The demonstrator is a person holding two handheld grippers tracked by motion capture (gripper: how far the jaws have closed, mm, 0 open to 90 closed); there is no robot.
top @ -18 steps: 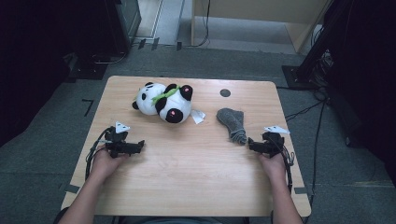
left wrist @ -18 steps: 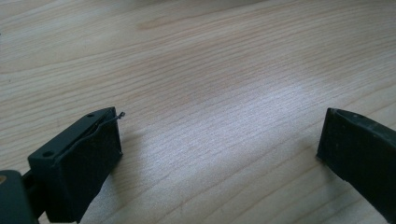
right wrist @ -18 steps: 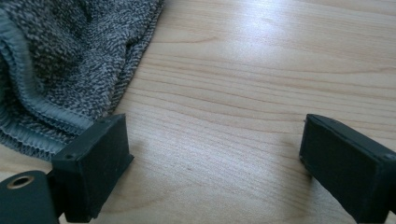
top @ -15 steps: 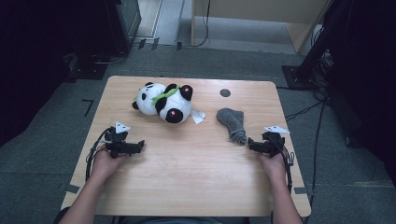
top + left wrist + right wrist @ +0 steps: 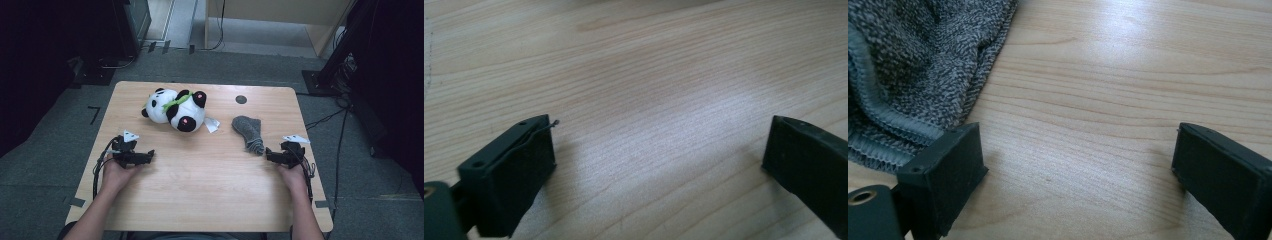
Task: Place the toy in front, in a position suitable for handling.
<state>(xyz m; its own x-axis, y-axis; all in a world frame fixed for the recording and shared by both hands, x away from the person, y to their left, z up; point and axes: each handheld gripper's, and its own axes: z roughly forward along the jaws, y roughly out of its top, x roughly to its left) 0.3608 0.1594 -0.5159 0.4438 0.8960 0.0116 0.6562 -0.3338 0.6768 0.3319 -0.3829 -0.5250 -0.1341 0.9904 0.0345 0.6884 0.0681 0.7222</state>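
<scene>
A black-and-white plush panda with a green ribbon lies on its side at the back left of the wooden table. A grey knitted sock lies to its right; its cuff fills the upper left of the right gripper view. My right gripper rests on the table just right of the sock's near end, jaws wide apart with bare wood between them. My left gripper lies low at the table's left side, open over bare wood, a good way in front of the panda.
A white tag sticks out beside the panda. A dark round hole marks the tabletop at the back. Cables trail from both grippers over the table's edges. Dark stands and cables stand on the grey floor around the table.
</scene>
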